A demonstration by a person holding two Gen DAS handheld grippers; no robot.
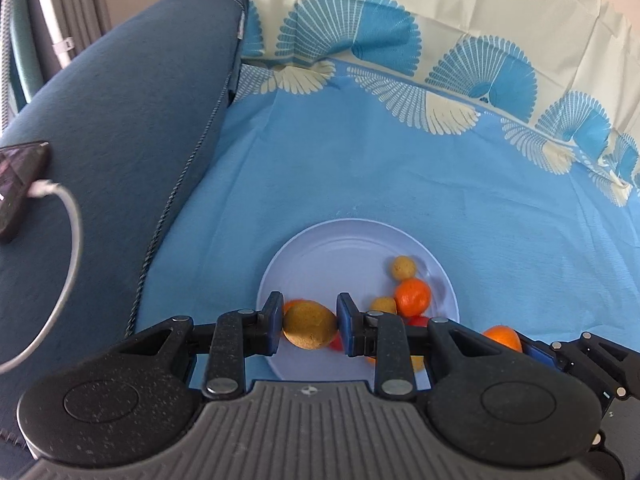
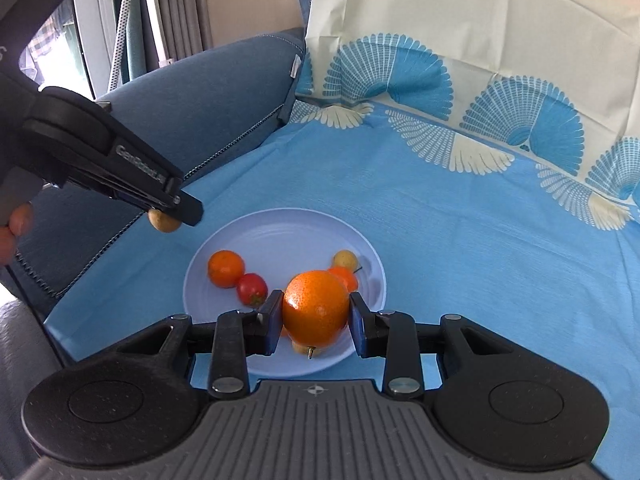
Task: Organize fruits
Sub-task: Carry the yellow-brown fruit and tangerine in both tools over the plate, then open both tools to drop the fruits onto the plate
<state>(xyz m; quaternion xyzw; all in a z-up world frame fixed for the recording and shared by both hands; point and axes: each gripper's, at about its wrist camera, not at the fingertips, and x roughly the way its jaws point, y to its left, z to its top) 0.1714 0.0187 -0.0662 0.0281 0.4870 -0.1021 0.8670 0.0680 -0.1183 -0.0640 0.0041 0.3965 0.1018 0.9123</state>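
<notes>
A pale blue plate (image 2: 224, 248) lies on the blue cloth and also shows in the left wrist view (image 1: 320, 256). My left gripper (image 1: 310, 326) is shut on a brown-yellow fruit (image 1: 309, 330) above the plate's left edge; the right wrist view shows that gripper (image 2: 176, 208) with the fruit (image 2: 162, 221). My right gripper (image 2: 316, 316) is shut on a large orange (image 2: 316, 306) above the plate's near side. On the plate lie a small orange (image 2: 226, 268), a red fruit (image 2: 251, 288), a yellow fruit (image 2: 345, 260) and another orange (image 1: 413, 297).
A blue sofa armrest (image 1: 120, 120) rises at the left, with a phone (image 1: 18, 184) and white cable (image 1: 72, 240) on it. A cream and blue fan-pattern cloth (image 2: 480, 60) covers the backrest behind.
</notes>
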